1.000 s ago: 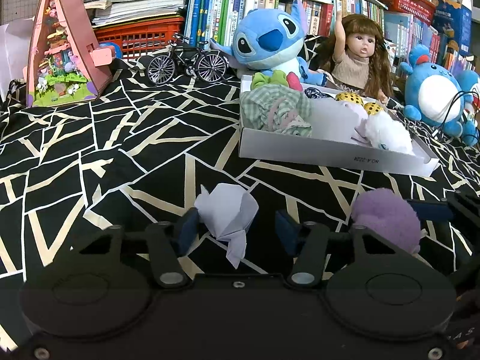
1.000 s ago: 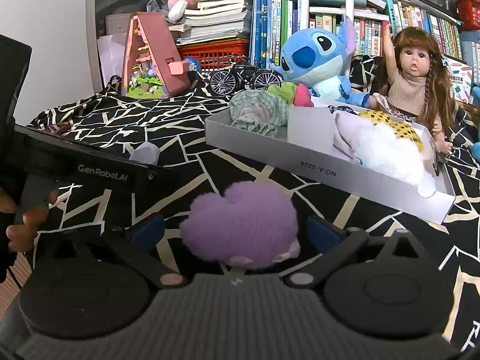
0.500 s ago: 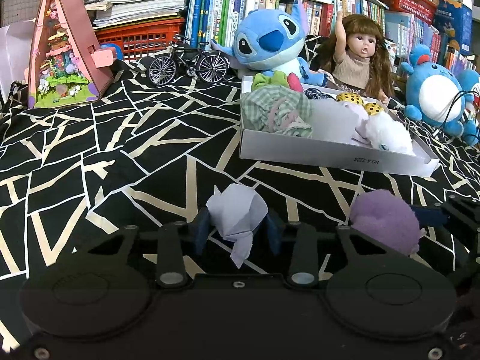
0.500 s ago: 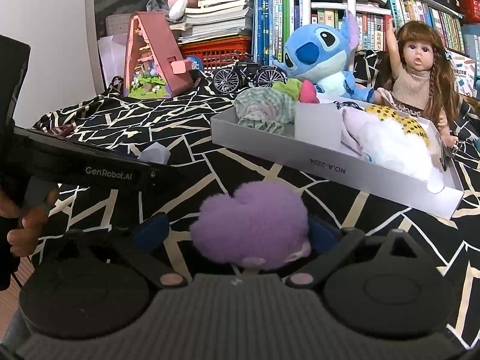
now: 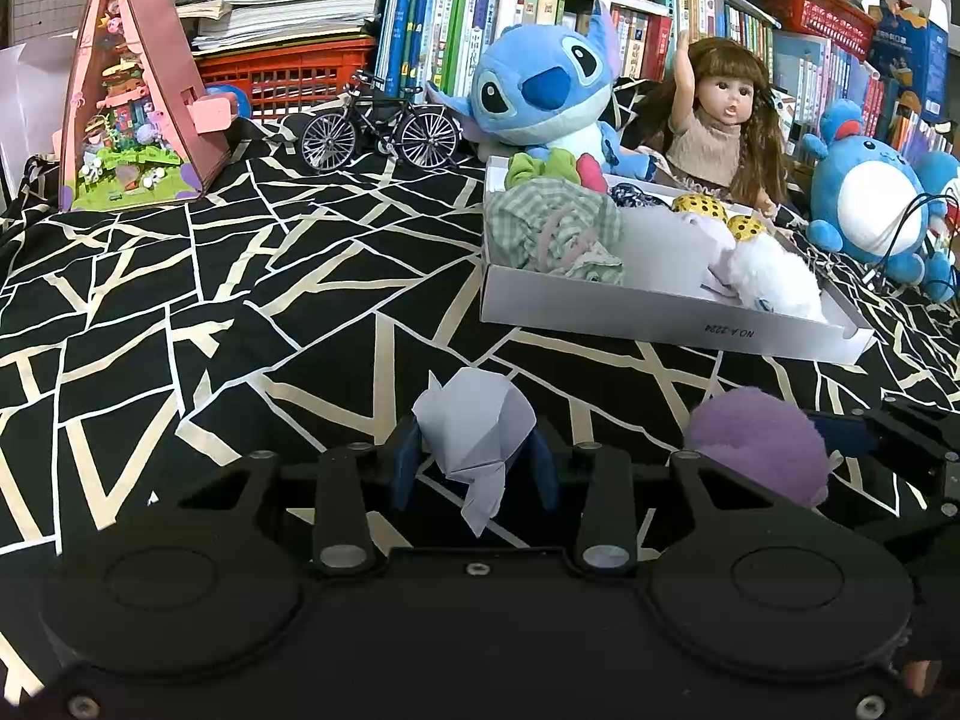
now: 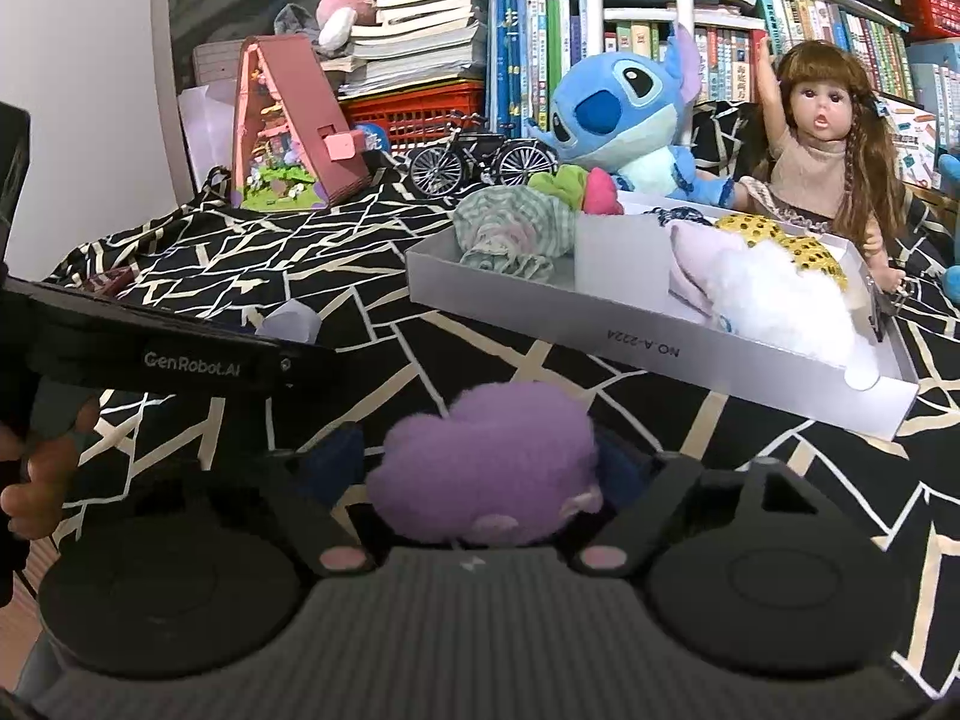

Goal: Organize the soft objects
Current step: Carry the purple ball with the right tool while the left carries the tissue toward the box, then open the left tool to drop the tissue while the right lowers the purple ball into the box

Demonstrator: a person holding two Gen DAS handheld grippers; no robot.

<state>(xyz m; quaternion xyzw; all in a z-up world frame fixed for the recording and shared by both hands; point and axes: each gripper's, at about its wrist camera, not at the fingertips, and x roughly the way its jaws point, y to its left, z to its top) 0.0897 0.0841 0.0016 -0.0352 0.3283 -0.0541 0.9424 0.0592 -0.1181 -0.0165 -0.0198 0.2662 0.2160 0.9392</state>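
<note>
My left gripper (image 5: 474, 459) is shut on a pale lavender folded cloth (image 5: 474, 420) that rests on the black patterned bedspread. The cloth's top also shows in the right wrist view (image 6: 288, 321). A fluffy purple plush (image 6: 486, 468) lies between the jaws of my right gripper (image 6: 480, 459). Those jaws are closing, and the blue pads (image 6: 336, 459) stand right beside the plush. The same plush (image 5: 756, 438) sits at the lower right in the left wrist view. Behind both lies a white box (image 5: 660, 324) (image 6: 600, 336) holding a green checked cloth (image 5: 552, 228) and a white fluffy piece (image 5: 774, 282).
Behind the box sit a blue Stitch plush (image 5: 540, 90) and a long-haired doll (image 5: 720, 120). A toy bicycle (image 5: 378, 126) and a pink model house (image 5: 132, 102) stand far left. A round blue plush (image 5: 870, 204) is at right. Bookshelves line the back. A hand (image 6: 36, 480) holds the left tool.
The left jaws closed in onto the lavender cloth and pinched it. The right jaws narrowed from wide open to close beside the purple plush. Neither hand shifted.
</note>
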